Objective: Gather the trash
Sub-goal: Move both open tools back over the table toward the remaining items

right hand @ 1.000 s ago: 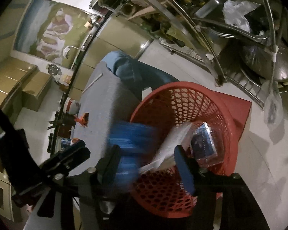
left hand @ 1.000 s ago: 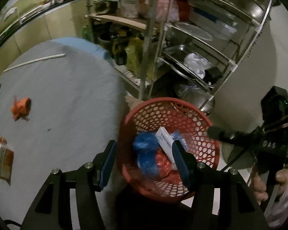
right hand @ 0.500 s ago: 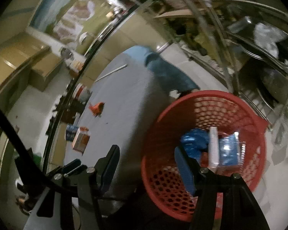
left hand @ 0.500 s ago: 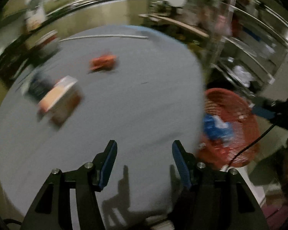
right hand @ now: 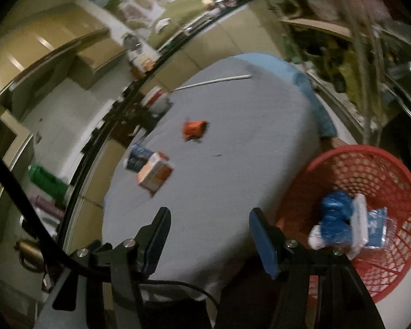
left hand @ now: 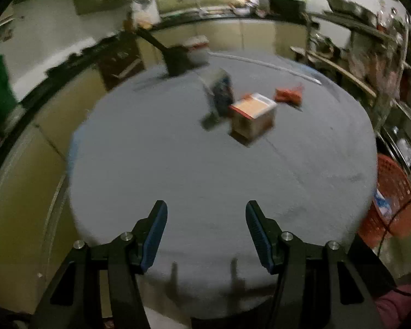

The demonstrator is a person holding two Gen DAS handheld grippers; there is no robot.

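Three pieces of trash lie on the round grey desk [left hand: 178, 170]: an orange-and-white carton [left hand: 253, 116], a dark blue packet [left hand: 219, 96] just beside it, and a crumpled orange wrapper [left hand: 289, 95] a little apart toward the shelving. All three sit well apart from both claws, across the far half of the desk. The red mesh basket [right hand: 370, 170] stands on the floor just off the desk's edge and holds a blue wad and a white-and-blue pack.

Both claws are empty. The left claw [left hand: 205, 230] hangs over the near part of the desk with its jaws parted and only grey cloth between them. The right claw [right hand: 208, 235] is likewise spread with nothing gripped, pointing over the desk edge with the basket off to its side.

By the look of it the carton is light, thin cardboard, stiff enough to hold its shape but likely to dent if squeezed hard; taking it across its narrower faces, near the middle, should keep it from twisting. The wrapper looks like soft crinkled film, almost weightless and a bit slippery, so a pinch into the bunched centre seems safer than one on a loose edge. The blue packet is too blurred to judge; it may be a small box or pouch, best taken across its short side.
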